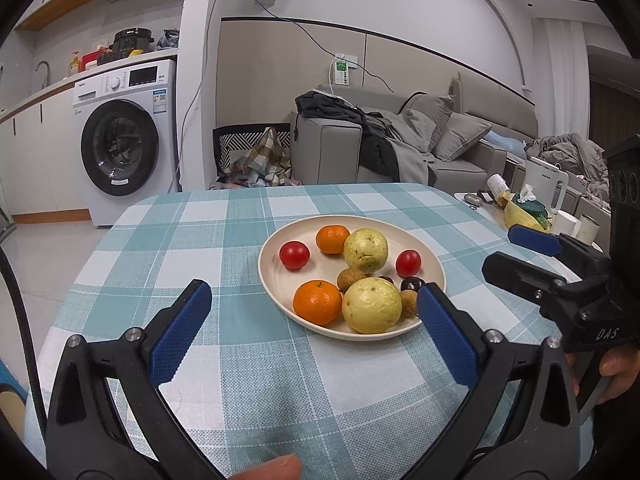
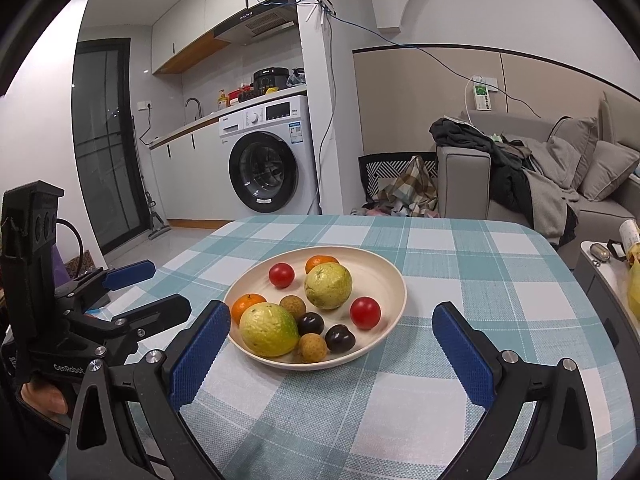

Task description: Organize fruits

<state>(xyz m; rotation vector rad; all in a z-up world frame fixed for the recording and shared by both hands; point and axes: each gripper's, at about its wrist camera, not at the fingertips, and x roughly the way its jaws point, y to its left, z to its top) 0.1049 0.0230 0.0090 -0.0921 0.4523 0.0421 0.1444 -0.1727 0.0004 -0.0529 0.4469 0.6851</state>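
Ten fruits lie together on the round cream plastic plate, which rests on the desk covered with a teal-and-white checked cloth. We count two large yellow-green guavas, two orange mandarins, two red cherry tomatoes, three small tan longans and two dark purple round fruits; this makes eleven if the third longan is confirmed.

Both tools hover over the desk near the plate, touching nothing. The left tool is spread wide and empty; the right tool is likewise spread and empty.

Handling, as we judge it:
- Guavas: heaviest and firm. Grip across the widest part.
- Mandarins: soft peel that yields. Grip at the equator with moderate force.
- Tomatoes: smooth, slippery and easily burst. Close gently across the middle.
- Longans and dark fruits: light, small, prone to roll. Centre them between the pads before closing.

The near fruits touch one another, so we expect neighbours to shift when one is lifted.
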